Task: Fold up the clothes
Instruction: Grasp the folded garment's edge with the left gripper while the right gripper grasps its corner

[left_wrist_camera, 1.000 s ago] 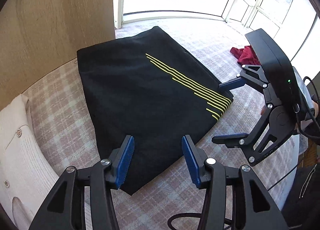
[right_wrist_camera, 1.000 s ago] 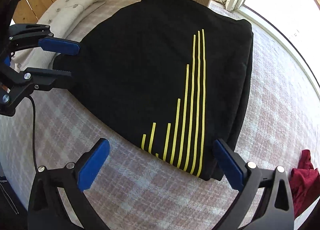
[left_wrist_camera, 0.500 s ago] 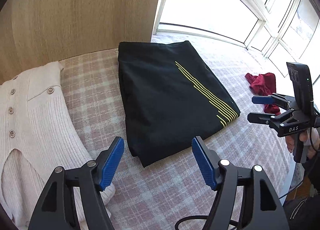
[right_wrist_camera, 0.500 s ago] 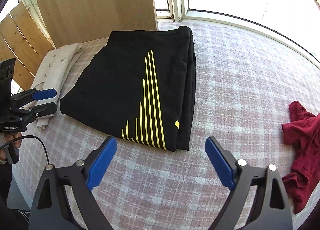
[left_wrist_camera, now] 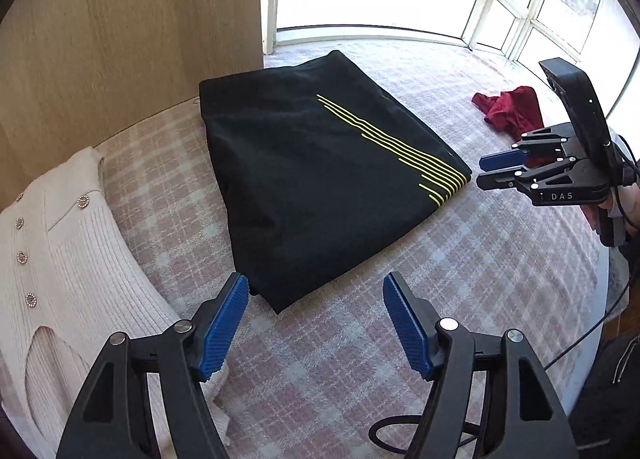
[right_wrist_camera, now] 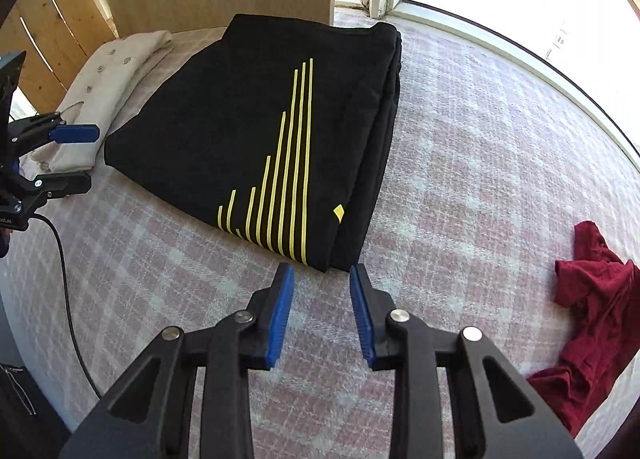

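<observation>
A black garment with yellow stripes (left_wrist_camera: 320, 167) lies folded flat on the pink plaid cloth (left_wrist_camera: 460, 267); it also shows in the right wrist view (right_wrist_camera: 256, 127). My left gripper (left_wrist_camera: 316, 323) is open and empty, just short of the garment's near corner. My right gripper (right_wrist_camera: 322, 303) is empty, its jaws part open with a narrow gap, just short of the garment's striped corner. The right gripper shows in the left wrist view (left_wrist_camera: 490, 171) beside that corner. The left gripper shows in the right wrist view (right_wrist_camera: 78, 159).
A folded cream knit cardigan (left_wrist_camera: 60, 259) lies left of the black garment, also in the right wrist view (right_wrist_camera: 108, 87). A crumpled dark red garment (right_wrist_camera: 592, 319) lies to the right. A wooden panel (left_wrist_camera: 140, 27) stands behind. Windows are at the back.
Both grippers have moved back toward the black garment's near corners. The right gripper's jaws have narrowed from wide open to a small gap. The garment has not moved.
</observation>
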{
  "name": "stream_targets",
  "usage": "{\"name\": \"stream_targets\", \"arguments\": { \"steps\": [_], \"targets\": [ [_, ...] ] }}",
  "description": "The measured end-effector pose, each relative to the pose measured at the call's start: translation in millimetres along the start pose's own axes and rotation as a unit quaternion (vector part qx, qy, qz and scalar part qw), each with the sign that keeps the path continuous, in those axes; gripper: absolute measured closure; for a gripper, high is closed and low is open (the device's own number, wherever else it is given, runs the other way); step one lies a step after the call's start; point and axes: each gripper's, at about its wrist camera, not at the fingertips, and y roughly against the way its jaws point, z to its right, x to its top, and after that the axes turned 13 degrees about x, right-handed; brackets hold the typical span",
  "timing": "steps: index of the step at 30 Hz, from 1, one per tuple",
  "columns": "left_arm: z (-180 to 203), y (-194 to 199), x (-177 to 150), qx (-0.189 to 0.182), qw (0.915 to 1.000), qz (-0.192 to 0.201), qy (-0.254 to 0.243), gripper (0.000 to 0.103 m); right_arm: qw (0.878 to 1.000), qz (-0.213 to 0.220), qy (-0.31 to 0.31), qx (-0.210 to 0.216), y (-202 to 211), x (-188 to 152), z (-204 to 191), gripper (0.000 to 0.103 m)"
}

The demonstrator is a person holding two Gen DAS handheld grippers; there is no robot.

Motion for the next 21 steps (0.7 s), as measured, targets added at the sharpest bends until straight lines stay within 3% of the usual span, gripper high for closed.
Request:
{"name": "stream_targets", "arguments": {
  "steps": [3, 6, 10, 16, 21],
  "targets": [
    [12.6, 1.5, 2.5, 0.004, 0.9969, 0.009, -0.078, 0.037, 0.999, -0.020, 0.034, 0.003, -3.5, -2.9, -7.7, 0.079],
    [24.5, -2.0, 8.5, -0.006, 0.9877, 0.014, -0.156, 0.037, 0.998, -0.035, 0.061, 0.007, -7.4, 1.9, -11.3, 0.084],
    [30.0, -15.0, 15.0, -0.013, 0.9748, 0.002, -0.223, 0.038, 0.992, -0.056, 0.111, 0.003, -13.5, 13.8, -15.9, 0.084],
    [26.3, -36.8, 21.8, -0.021, 0.9665, -0.025, -0.255, 0.038, 0.986, -0.073, 0.149, 0.005, -15.7, 33.0, -20.3, 0.084],
    [22.5, -50.9, 23.9, -0.024, 0.9613, -0.039, -0.272, 0.038, 0.987, -0.071, 0.141, 0.031, -8.0, 45.6, -14.9, 0.084]
  ]
}}
